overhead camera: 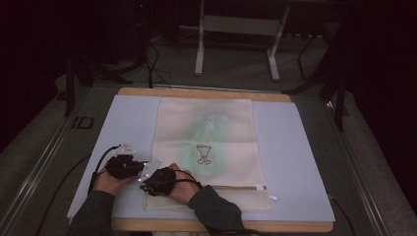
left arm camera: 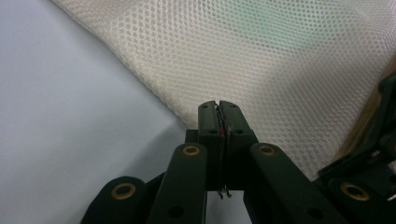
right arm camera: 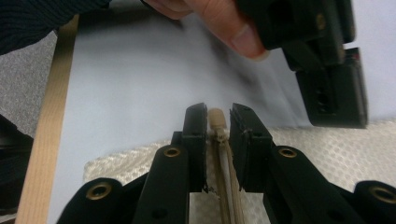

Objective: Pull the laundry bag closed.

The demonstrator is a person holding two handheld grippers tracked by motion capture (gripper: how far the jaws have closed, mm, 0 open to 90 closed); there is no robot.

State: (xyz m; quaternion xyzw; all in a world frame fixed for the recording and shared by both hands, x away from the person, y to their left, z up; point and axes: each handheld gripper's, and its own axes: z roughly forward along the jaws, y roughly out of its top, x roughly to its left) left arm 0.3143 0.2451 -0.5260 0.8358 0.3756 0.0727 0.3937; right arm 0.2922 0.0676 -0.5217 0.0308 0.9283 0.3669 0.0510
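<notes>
A cream mesh bag [overhead camera: 206,142] with a green item inside lies flat on the pale blue mat [overhead camera: 295,162]. Both hands work at its near left corner. My left gripper [overhead camera: 135,167] [left arm camera: 218,107] is shut, its tips over the bag's mesh edge [left arm camera: 261,79]; I cannot tell whether mesh is pinched. My right gripper [overhead camera: 147,184] [right arm camera: 218,114] points left along the near hem, its jaws closed narrowly on the beige zipper end [right arm camera: 217,122]. The left gripper [right arm camera: 331,93] and a thumb [right arm camera: 233,32] hover just beyond it.
The mat lies on a wooden table [overhead camera: 206,92], whose near edge [right arm camera: 46,140] runs beside my right gripper. A small white zipper pull [overhead camera: 272,198] sits at the bag's near right corner. Metal stand legs [overhead camera: 199,54] and cables stand on the floor behind.
</notes>
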